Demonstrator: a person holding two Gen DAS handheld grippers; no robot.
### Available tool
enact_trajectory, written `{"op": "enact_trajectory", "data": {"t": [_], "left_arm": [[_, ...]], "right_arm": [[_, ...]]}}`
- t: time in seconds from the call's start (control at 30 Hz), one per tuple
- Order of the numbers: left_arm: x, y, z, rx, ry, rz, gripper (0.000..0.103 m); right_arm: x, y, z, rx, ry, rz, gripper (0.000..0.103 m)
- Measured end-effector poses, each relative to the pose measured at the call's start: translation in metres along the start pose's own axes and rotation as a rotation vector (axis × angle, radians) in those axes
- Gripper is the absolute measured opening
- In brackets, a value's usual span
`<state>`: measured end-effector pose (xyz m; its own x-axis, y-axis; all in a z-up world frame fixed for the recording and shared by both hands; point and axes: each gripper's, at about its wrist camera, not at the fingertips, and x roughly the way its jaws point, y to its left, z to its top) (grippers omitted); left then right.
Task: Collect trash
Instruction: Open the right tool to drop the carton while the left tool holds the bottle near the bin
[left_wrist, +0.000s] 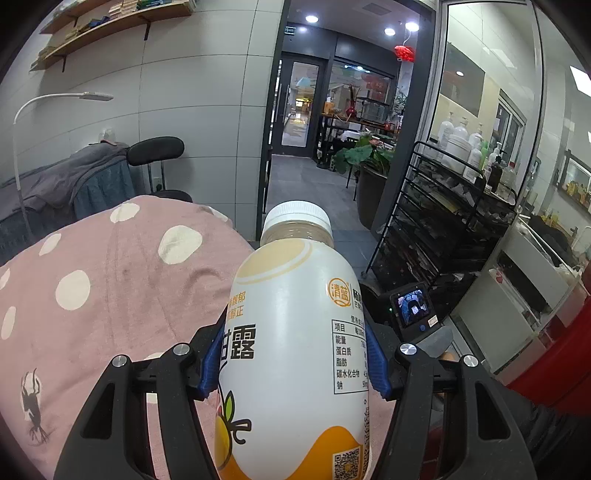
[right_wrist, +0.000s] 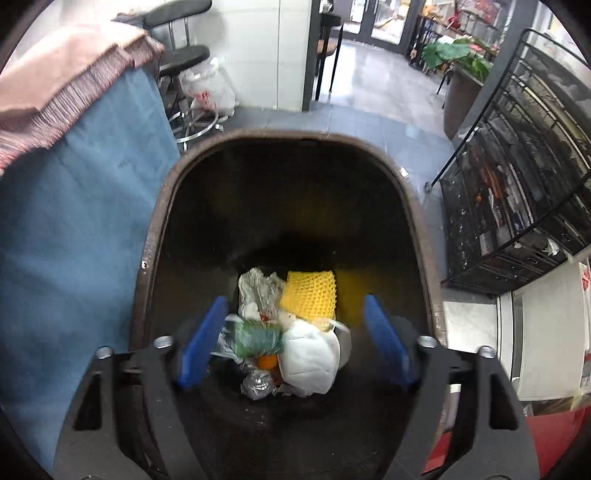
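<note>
Left gripper: we held the left gripper (left_wrist: 295, 363) clamped on the bottle (left_wrist: 295, 332), its blue pads (left_wrist: 378, 365) pressed against both sides of the label.
Bottle: it was a white plastic drink bottle with a white screw cap (left_wrist: 297, 216), orange-and-yellow print and Chinese text; we carried it upright between the fingers, cap pointing away from the camera.
Behind the bottle: a pink blanket with white dots (left_wrist: 110, 288) filled the lower left of the left wrist view, and a black wire rack (left_wrist: 443, 221) stood to the right near an open doorway.
Right gripper: we held the right gripper (right_wrist: 295, 341) with its fingers spread wide apart and nothing between them, over the mouth of the bin.
Trash bin: the dark bin (right_wrist: 155, 221) with a brown rim stood on the tiled floor, just beside a blue cloth (right_wrist: 81, 229) hanging at the left.
Bin contents: at the bottom we saw a yellow foam net (right_wrist: 310, 293), a white face mask (right_wrist: 310, 356), a green wrapper (right_wrist: 256, 338), crumpled clear plastic (right_wrist: 258, 288) and a bit of foil (right_wrist: 256, 384), all heaped together.
Second device: a small screen (left_wrist: 412, 306) showed just right of the bottle.
</note>
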<state>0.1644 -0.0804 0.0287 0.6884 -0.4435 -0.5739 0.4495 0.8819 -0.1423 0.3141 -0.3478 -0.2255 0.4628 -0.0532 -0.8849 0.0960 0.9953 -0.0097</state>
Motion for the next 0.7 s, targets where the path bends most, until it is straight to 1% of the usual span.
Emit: {"op": "enact_trajectory", "data": {"t": [0.1,0.33,0.4,0.43,0.53,0.7], "left_arm": [[0.004,-0.007,0.004,0.002,0.001,-0.017,0.061],[0.019,-0.037,0.015,0.038,0.012,-0.073,0.061],[0.028,-0.049,0.018,0.054,0.019,-0.084,0.061],[0.035,-0.056,0.019,0.063,0.029,-0.091,0.061],[0.052,-0.069,0.020,0.073,0.058,-0.111,0.061],[0.084,-0.096,0.020,0.106,0.116,-0.121,0.061]], "right_arm": [[-0.019,-0.007,-0.006,0.032,-0.045,0.020,0.079],[-0.073,-0.024,-0.032,0.070,-0.142,-0.016,0.082],[-0.085,-0.028,-0.043,0.082,-0.162,-0.019,0.085],[-0.090,-0.031,-0.049,0.087,-0.173,-0.028,0.087],[-0.103,-0.039,-0.063,0.104,-0.200,-0.055,0.087],[-0.119,-0.058,-0.083,0.159,-0.230,-0.099,0.088]]}}
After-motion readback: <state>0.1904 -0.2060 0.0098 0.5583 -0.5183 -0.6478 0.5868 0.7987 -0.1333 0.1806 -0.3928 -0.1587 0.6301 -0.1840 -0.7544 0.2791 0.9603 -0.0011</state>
